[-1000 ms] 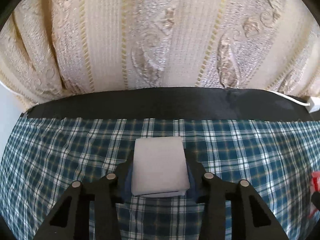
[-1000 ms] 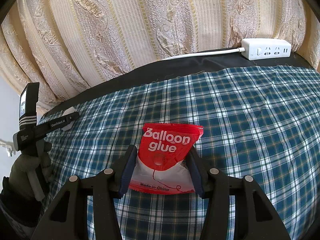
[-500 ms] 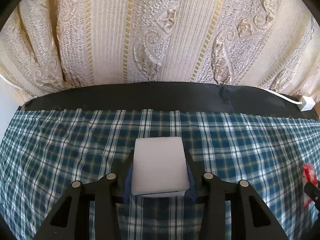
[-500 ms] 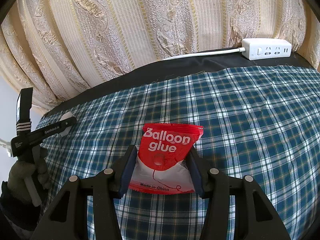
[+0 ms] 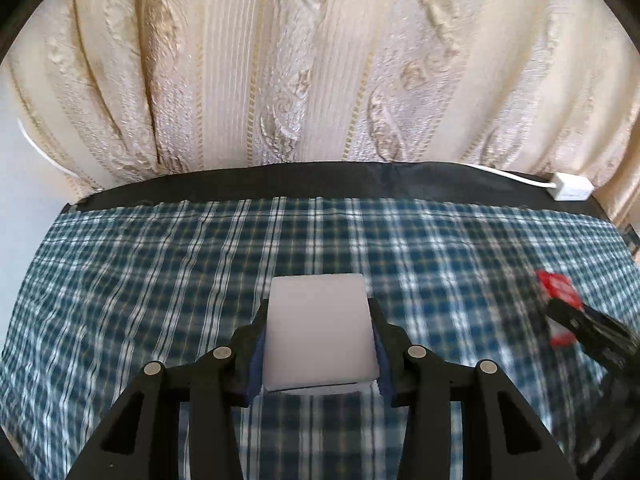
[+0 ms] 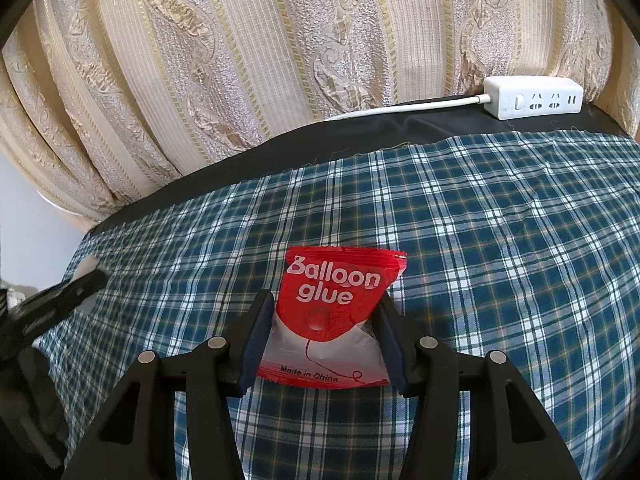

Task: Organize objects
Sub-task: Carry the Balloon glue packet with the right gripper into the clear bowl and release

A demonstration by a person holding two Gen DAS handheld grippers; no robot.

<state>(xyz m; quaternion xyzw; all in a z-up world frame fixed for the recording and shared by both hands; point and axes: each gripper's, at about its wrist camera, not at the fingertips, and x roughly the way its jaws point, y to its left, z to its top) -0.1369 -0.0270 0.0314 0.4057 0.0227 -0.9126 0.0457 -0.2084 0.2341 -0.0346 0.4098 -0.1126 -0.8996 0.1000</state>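
Left wrist: white block [image 5: 320,330] clamped between fingers | right: glue packet [image 6: 330,316] clamped likewise

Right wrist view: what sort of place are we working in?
Probably a home room, at a table by a window: a plaid cloth covers the surface, patterned cream curtains hang right behind it, and a white power strip sits at the back edge.
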